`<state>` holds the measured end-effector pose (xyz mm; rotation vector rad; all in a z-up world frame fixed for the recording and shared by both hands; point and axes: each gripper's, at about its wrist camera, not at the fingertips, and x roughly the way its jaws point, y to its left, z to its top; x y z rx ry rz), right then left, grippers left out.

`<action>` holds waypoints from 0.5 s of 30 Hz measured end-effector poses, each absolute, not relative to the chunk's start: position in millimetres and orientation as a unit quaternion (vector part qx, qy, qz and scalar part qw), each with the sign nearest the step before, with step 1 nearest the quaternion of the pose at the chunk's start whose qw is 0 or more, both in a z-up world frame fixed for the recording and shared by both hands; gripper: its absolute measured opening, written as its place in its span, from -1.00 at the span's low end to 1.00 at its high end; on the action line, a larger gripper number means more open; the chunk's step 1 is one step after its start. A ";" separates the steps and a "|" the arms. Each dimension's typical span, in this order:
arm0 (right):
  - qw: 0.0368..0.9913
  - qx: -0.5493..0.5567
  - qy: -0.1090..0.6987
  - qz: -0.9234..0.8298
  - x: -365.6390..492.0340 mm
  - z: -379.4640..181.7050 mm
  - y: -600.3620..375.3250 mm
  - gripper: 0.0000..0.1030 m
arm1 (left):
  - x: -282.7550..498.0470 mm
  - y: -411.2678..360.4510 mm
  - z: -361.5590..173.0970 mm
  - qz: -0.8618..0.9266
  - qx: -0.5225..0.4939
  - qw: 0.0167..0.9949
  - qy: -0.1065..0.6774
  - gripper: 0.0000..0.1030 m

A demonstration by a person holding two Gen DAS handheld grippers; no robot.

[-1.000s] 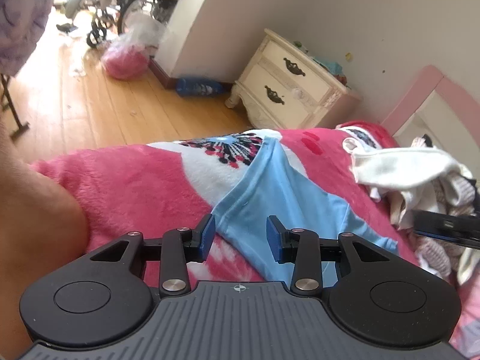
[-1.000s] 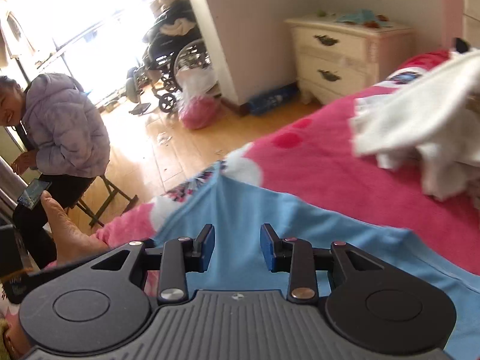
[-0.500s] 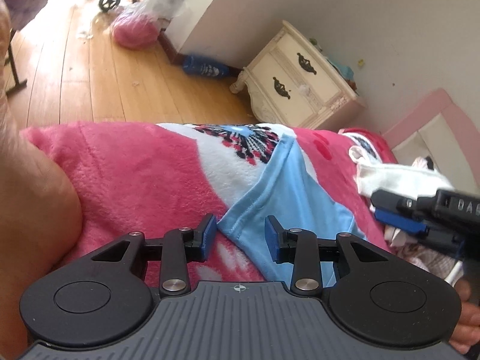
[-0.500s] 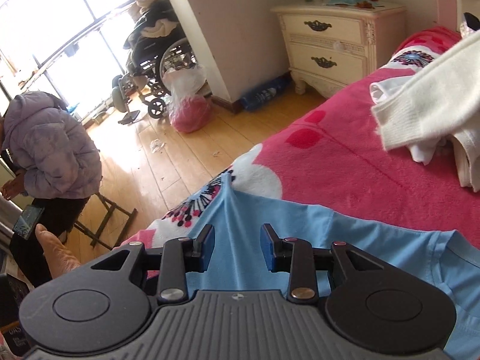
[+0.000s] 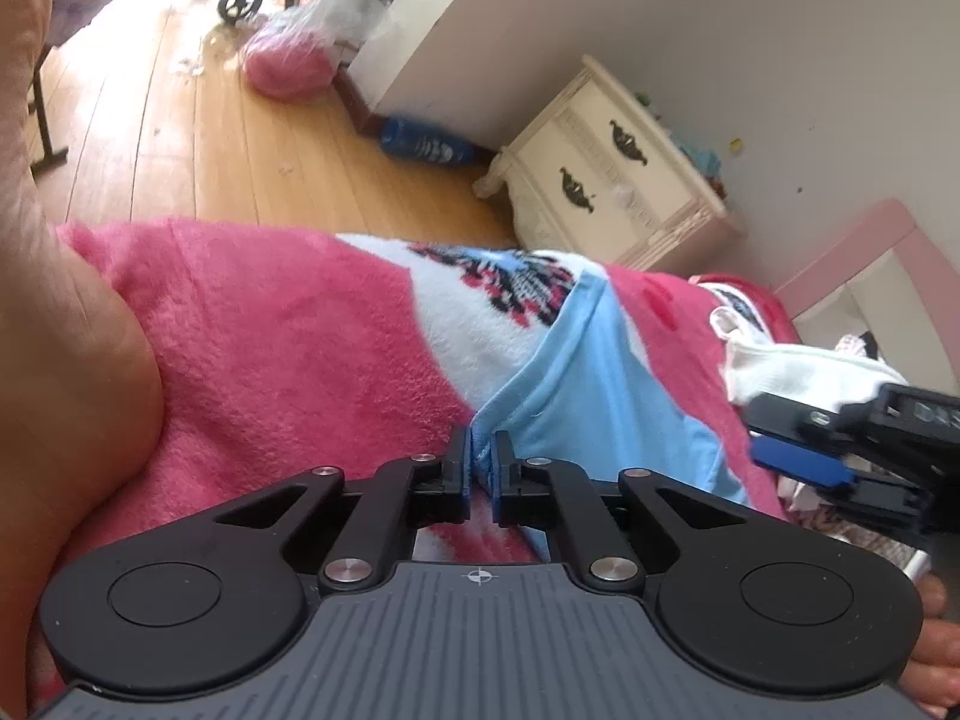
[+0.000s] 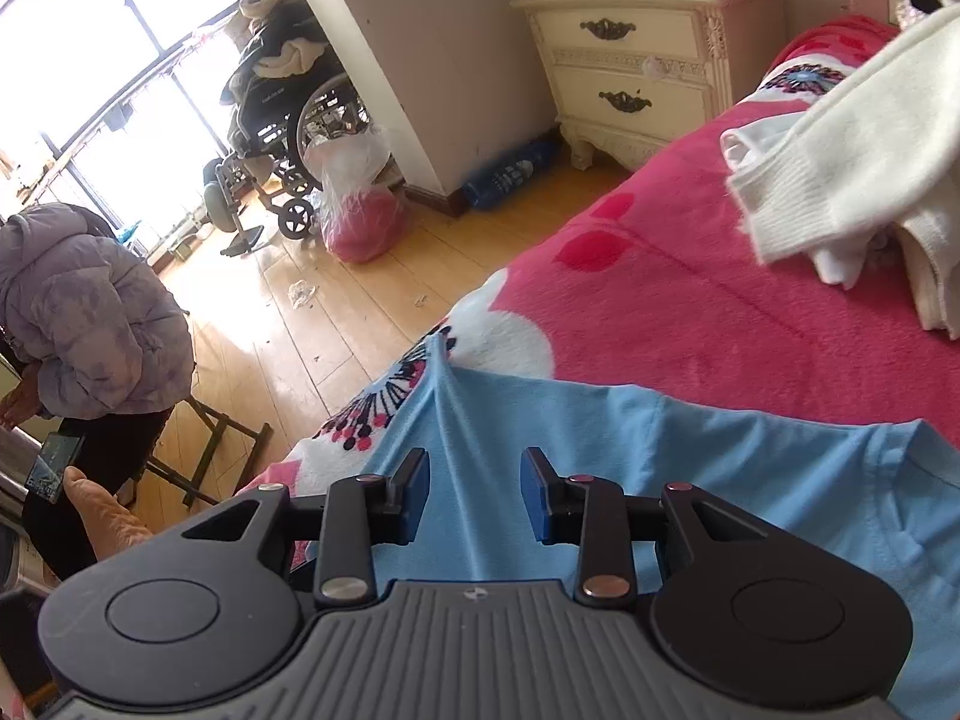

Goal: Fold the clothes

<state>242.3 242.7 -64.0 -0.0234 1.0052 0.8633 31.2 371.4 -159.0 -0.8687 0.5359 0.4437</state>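
A light blue shirt [image 5: 600,396] lies spread on a pink fleece blanket [image 5: 270,324] on the bed. My left gripper [image 5: 480,450] is shut on the shirt's near hem corner, and a fold of blue cloth shows between its pads. My right gripper [image 6: 474,480] hovers low over the blue shirt [image 6: 660,450] with its jaws apart and nothing pinched between them. In the left wrist view the right gripper's blue-padded fingers [image 5: 798,461] reach in from the right edge, beside the shirt.
A pile of white clothes [image 6: 840,168] lies further up the pink blanket [image 6: 690,312]. A cream nightstand [image 6: 636,60] stands beside the bed. On the wooden floor are a blue bottle [image 5: 426,144], a pink bag [image 6: 360,228] and a wheelchair [image 6: 282,108]. A person in a purple jacket [image 6: 90,324] sits left.
My left jaws have closed from apart onto the shirt's hem corner. The right gripper has come into the left wrist view from the right and now sits closer over the shirt.
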 end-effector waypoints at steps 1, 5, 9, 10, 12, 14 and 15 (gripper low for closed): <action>0.786 -0.015 0.469 0.402 241.5 -66.4 249.1 -0.31 | 29.2 369.0 -155.9 0.210 -0.404 0.854 0.251 -0.93; 0.781 -0.046 0.472 0.406 239.4 -75.4 281.1 -0.31 | 21.8 361.6 -146.2 0.202 -0.376 0.872 0.241 -0.93; 0.781 -0.077 0.471 0.403 244.2 -83.7 321.1 -0.31 | 15.7 359.7 -142.6 0.191 -0.352 0.884 0.241 -0.93; 0.780 -0.085 0.472 0.401 245.5 -86.4 331.4 -0.31 | 15.6 360.1 -142.9 0.189 -0.352 0.884 0.242 -0.93; 0.778 -0.104 0.477 0.395 247.0 -93.6 350.9 -0.31 | 15.5 360.8 -143.7 0.186 -0.353 0.884 0.244 -0.93; 0.776 -0.123 0.484 0.387 246.3 -102.0 366.2 -0.31 | 15.0 359.1 -143.5 0.183 -0.347 0.887 0.244 -0.93; 0.774 -0.131 0.486 0.384 245.7 -106.2 373.1 -0.27 | 14.8 358.1 -143.4 0.181 -0.343 0.889 0.244 -0.93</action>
